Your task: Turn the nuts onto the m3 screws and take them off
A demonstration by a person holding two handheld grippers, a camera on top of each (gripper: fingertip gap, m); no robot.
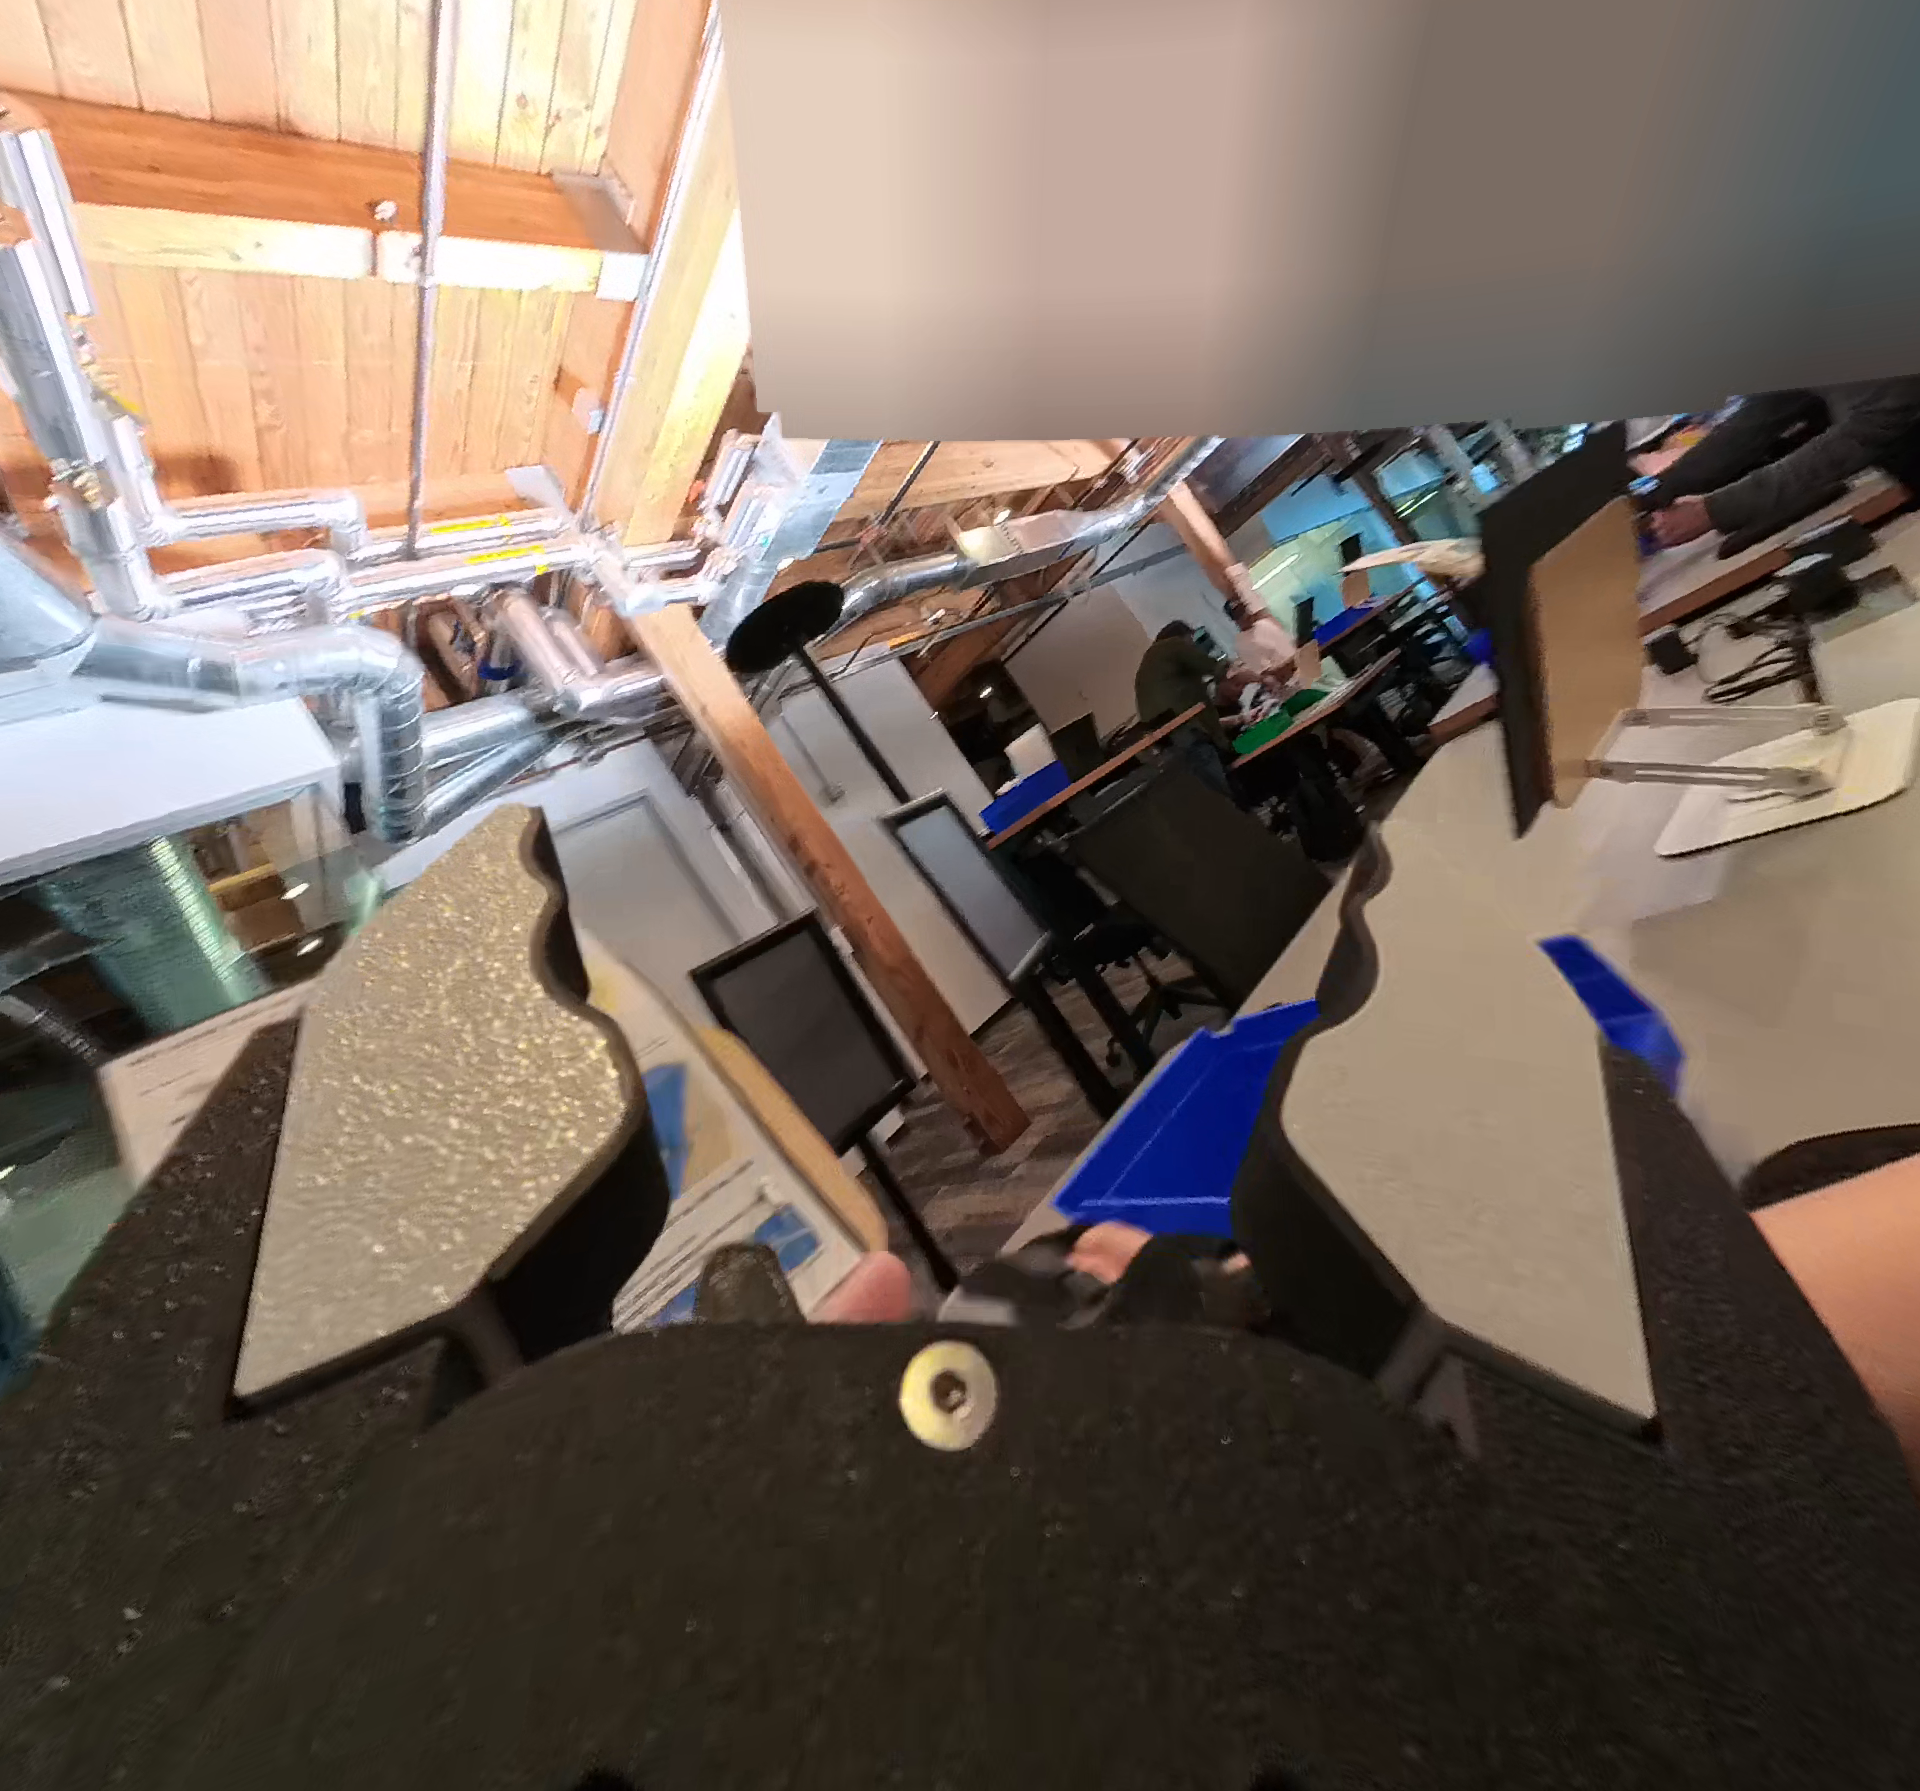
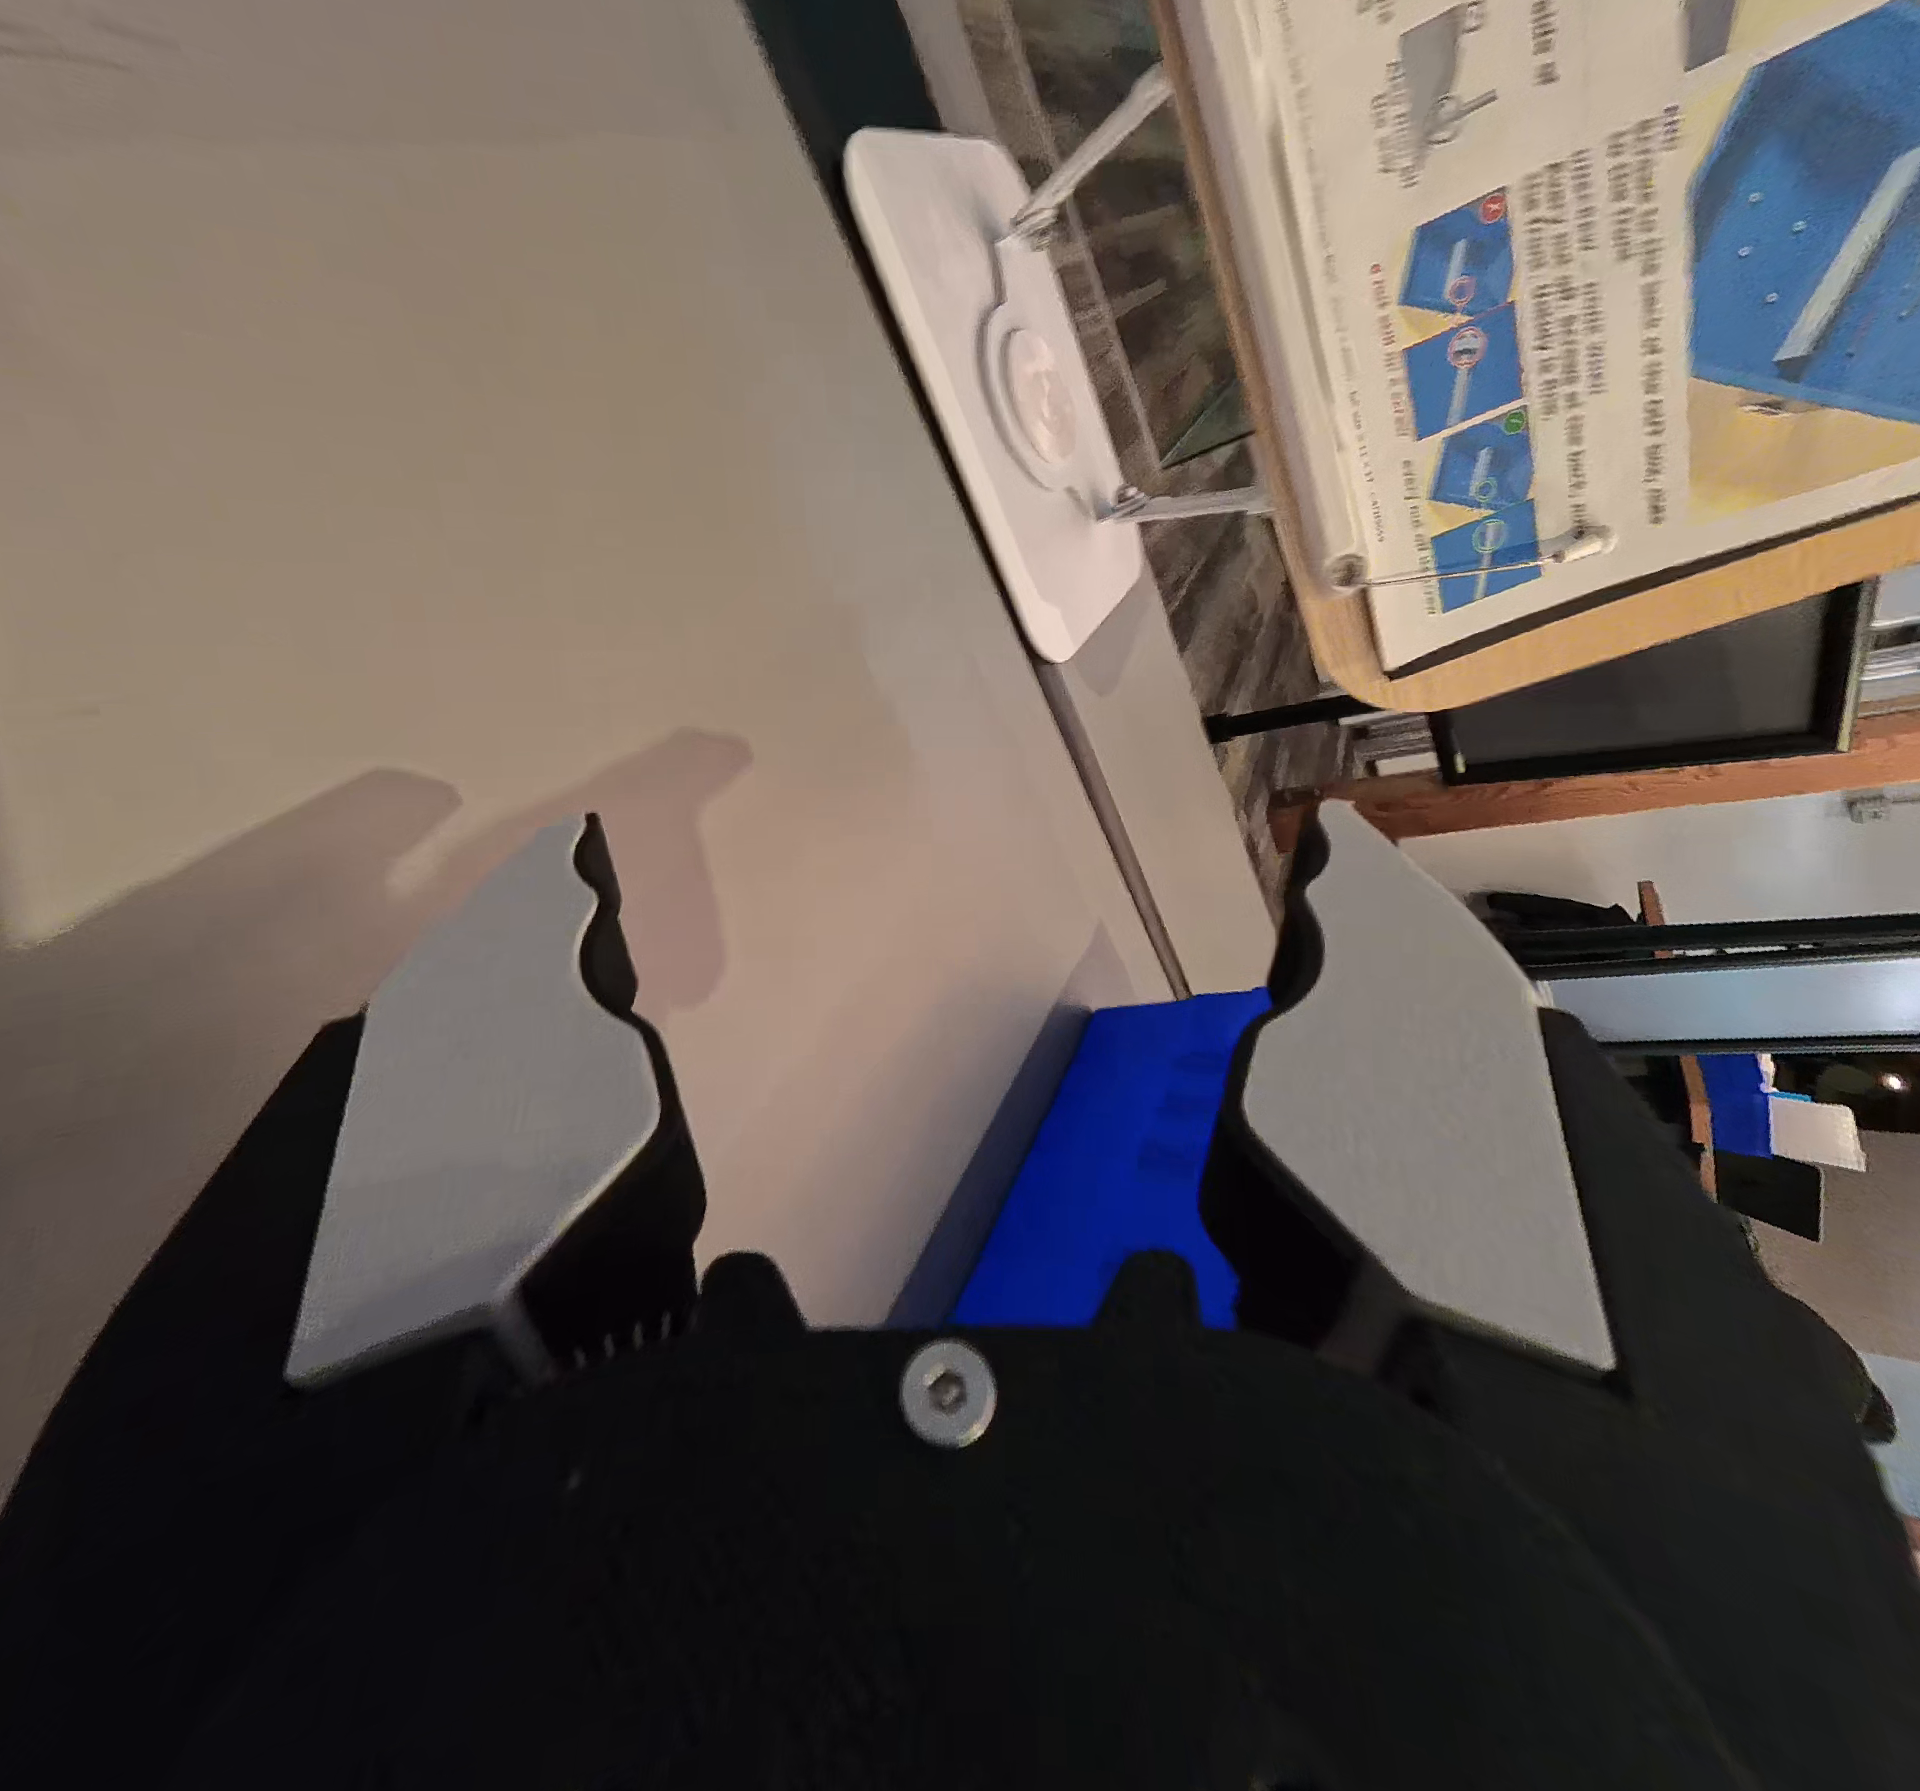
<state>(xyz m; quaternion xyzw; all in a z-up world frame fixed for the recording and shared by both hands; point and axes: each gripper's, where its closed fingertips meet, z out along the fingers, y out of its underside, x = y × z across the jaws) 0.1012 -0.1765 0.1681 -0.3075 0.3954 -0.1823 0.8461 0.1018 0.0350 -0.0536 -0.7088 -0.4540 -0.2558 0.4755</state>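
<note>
- Honestly, biggest risk: both tools are aimed away from the work. The left gripper [image 1: 956,910] looks up at ceiling ducts and across the room; the right gripper [image 2: 951,910] is rolled sideways over the worktop [image 2: 416,391]. Coming back down without a view of the parts could knock the blue bin [image 2: 1101,1170] off the worktop's far edge, since it sits right at that edge.
- Both tongs are spread wide, with nothing between the fingers in either view. No screw or nut is held, so I judge the threading step not under way.
- Task parts: I can't find the nuts or M3 screws in either view. Best guess is they're in or near the blue bin; its inside isn't visible. In the left wrist view the bin [image 1: 1164,1149] is partly behind the right-hand finger.
- The white stand base [image 2: 997,370] sits at the same far edge, carrying a tilted clipboard with an instruction sheet [image 2: 1558,287] that overhangs the edge. A wide swing of the right gripper could clip it.
- Hidden: a large masked patch covers the upper right of the left view. Gripper bodies block the bottom of both views.
- Motion blur and heavy tilt make small hardware unreadable.
- A fingertip and forearm show at the left view's lower edge; the grip on the handle can't be seen.
</note>
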